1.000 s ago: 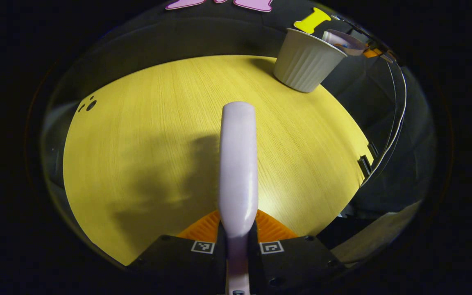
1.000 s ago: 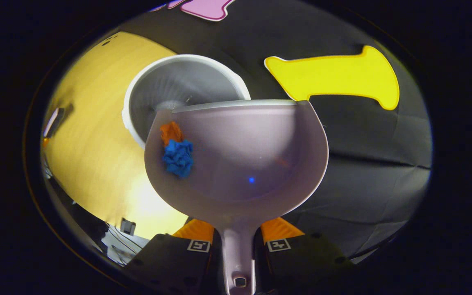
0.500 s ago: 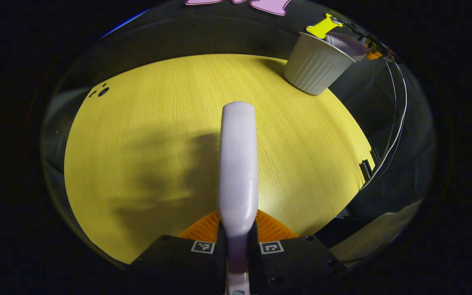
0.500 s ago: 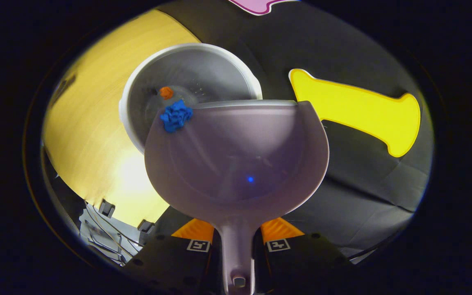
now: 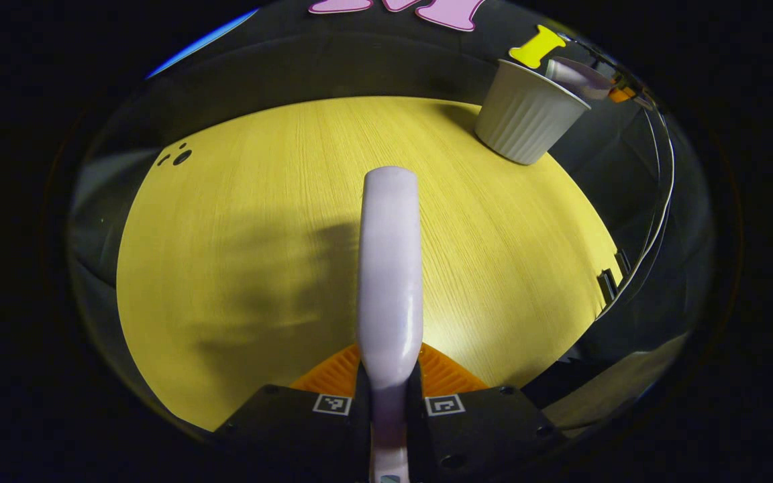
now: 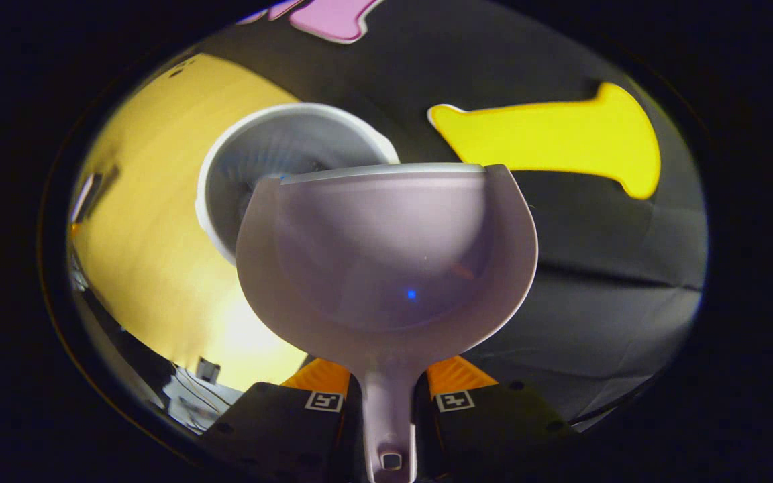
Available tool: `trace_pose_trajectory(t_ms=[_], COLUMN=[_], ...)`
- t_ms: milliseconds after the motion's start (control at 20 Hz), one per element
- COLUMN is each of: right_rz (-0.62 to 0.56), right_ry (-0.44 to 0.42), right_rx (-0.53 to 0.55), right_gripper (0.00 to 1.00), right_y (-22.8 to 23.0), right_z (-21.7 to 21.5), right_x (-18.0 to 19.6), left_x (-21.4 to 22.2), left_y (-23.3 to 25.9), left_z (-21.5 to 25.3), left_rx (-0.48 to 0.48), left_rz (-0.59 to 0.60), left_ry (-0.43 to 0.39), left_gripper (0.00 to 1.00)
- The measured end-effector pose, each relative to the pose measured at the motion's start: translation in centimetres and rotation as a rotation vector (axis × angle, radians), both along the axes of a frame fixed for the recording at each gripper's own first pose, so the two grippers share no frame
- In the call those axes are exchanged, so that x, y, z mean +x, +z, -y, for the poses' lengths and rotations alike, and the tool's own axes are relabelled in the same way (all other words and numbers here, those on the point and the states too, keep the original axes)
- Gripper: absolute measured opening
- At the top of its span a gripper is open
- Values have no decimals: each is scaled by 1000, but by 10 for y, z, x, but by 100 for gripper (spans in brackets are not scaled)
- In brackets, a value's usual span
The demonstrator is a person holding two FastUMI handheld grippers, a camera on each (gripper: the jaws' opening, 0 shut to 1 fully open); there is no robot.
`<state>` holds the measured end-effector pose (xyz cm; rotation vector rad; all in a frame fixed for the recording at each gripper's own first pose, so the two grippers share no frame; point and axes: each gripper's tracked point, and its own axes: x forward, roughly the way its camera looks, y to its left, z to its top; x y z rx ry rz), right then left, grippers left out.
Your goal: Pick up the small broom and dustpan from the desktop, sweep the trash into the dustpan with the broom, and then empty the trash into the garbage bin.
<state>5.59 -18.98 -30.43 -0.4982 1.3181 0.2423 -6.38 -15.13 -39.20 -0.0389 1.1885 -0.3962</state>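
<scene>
Over white garbage bin (image 6: 272, 174), right gripper (image 6: 388, 396) clamping handle of lilac dustpan (image 6: 386, 255), pan lying bare, lip overlapping bin rim; left gripper (image 5: 388, 396) pinching broom (image 5: 390, 268) above yellow desktop (image 5: 259, 201), bin (image 5: 527, 121) standing at far corner

- The dustpan (image 6: 386, 268) is looking like smooth, glossy plastic.
- The garbage bin (image 5: 527, 114) is showing ribbed, matt plastic (outside wall).
- The desktop (image 5: 252, 221) is showing matt wood grain.
</scene>
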Motion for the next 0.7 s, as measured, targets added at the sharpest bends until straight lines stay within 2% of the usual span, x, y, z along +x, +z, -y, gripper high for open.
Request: trace_pose_trajectory(t_ms=[50,150,300,500,700], right_rz=[32,107,198,258,219], right_ry=[-49,-121,-168,-140,-84], right_rx=[62,177,316,440,524], right_gripper=[32,35,35,35,35], right_y=[9,27,57,82,75], right_z=[-2,-9,-32,-88,-153], right_x=[-3,-10,-32,-75,-132], left_x=[1,2,4,8,10], left_y=[1,2,6,12,13], left_z=[-1,-3,-7,-16,-34], left_rx=[10,25,45,72,104], left_rz=[2,8,21,34,36], left_ry=[0,0,1,1,-7], left_gripper=[26,26,25,25,25])
